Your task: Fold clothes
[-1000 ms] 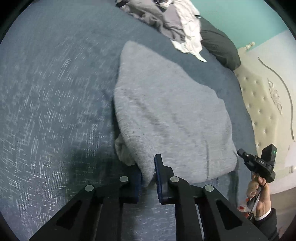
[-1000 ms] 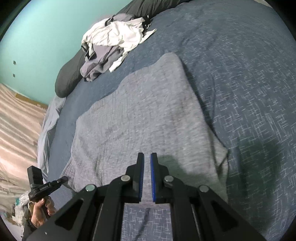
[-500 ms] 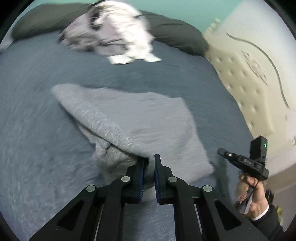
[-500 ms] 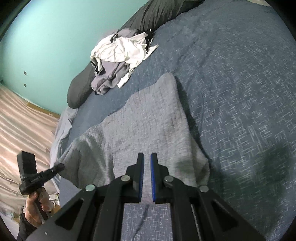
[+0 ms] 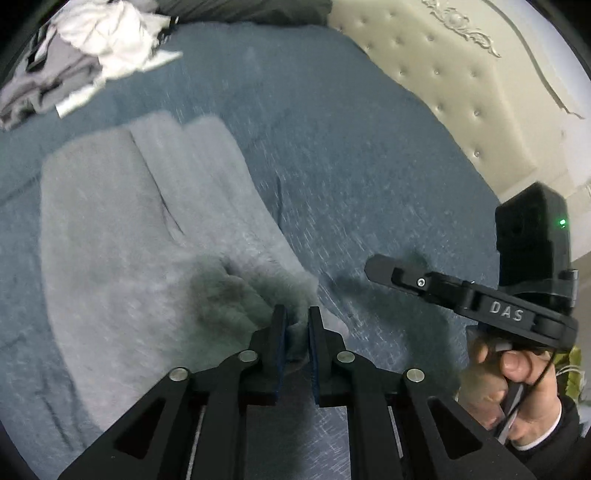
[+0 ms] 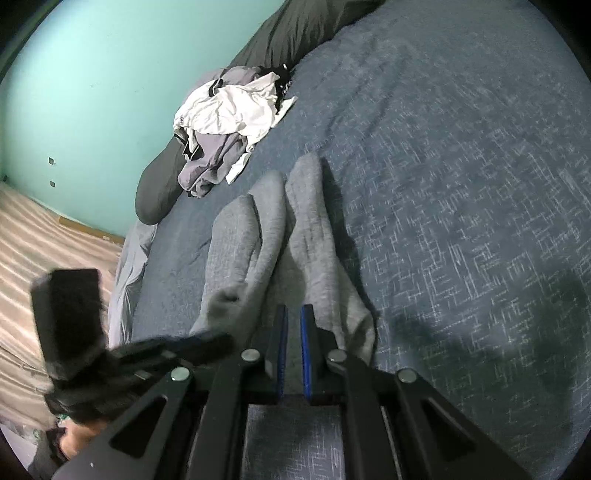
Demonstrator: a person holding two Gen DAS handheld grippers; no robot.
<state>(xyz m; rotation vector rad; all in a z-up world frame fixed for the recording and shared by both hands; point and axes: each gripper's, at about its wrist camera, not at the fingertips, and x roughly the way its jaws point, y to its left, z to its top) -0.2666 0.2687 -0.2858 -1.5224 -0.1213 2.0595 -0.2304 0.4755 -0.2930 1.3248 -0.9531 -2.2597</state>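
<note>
Left wrist view: the left gripper (image 5: 295,325) pinches a bunched edge of the grey garment (image 5: 129,240), spread toward 10 o'clock on the blue bedspread (image 5: 351,147). Right gripper (image 6: 294,325), fingers nearly together, clamps the same cloth; unfolded clothes (image 6: 229,122) lie at 11 o'clock.

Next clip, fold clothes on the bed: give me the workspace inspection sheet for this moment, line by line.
Surface: blue-grey patterned bedspread, mostly bare.
Job's things: grey knit garment gathered into long lengthwise folds, its near end pinched.
Clutter: heap of unfolded clothes, white and grey, against a dark pillow at the far side.
Grippers: left gripper shut on the garment's near end; right gripper also shut on grey fabric beside it.
Cables: a thin black cable by the hand holding the right gripper.
Surroundings: cream tufted headboard, teal wall, striped floor.
</note>
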